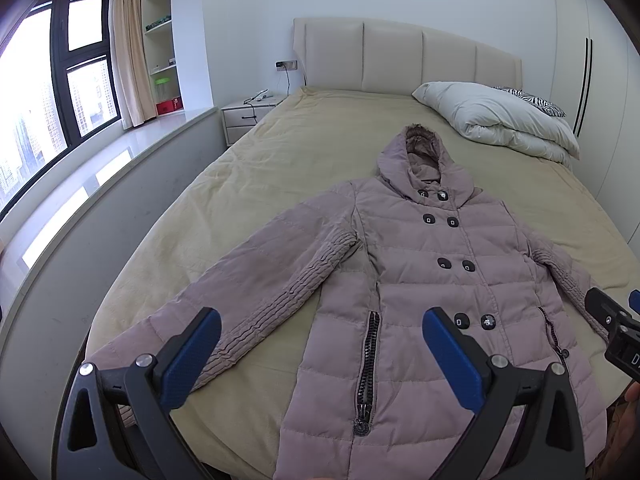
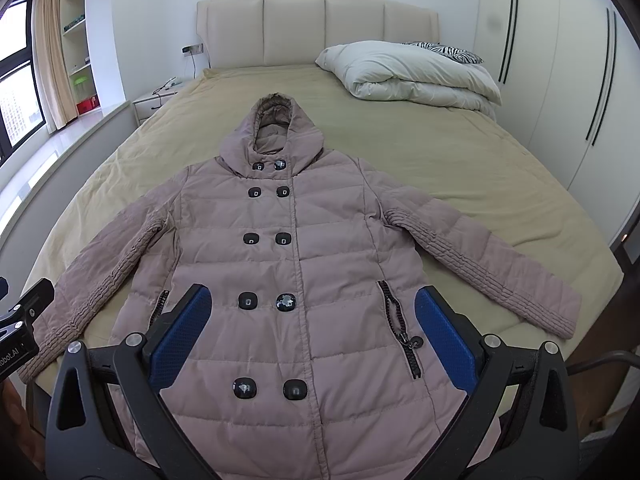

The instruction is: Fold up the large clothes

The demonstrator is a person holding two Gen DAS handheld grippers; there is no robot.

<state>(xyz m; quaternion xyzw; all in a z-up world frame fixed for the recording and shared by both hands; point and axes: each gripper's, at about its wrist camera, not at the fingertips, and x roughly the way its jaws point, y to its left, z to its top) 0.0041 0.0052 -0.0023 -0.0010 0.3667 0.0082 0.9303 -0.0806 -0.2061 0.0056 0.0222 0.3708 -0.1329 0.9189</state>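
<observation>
Left wrist: left gripper [image 1: 322,334] spread wide, gripping nothing, poised above coat [image 1: 432,280] laid flat on bed [image 1: 280,152], sleeves out. Right wrist: right gripper [image 2: 312,312] likewise wide, empty, over coat's front. Folding judged unstarted.

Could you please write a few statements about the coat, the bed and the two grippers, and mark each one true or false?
1. The coat lies face up on the bed with both sleeves spread out. True.
2. The left gripper is shut on a sleeve. False: its jaws stand wide apart and hold nothing.
3. The hood points toward the headboard. True.
4. The folded white duvet lies on top of the coat. False: it sits apart, near the headboard.
5. The right gripper is open above the coat's lower front. True.
</observation>
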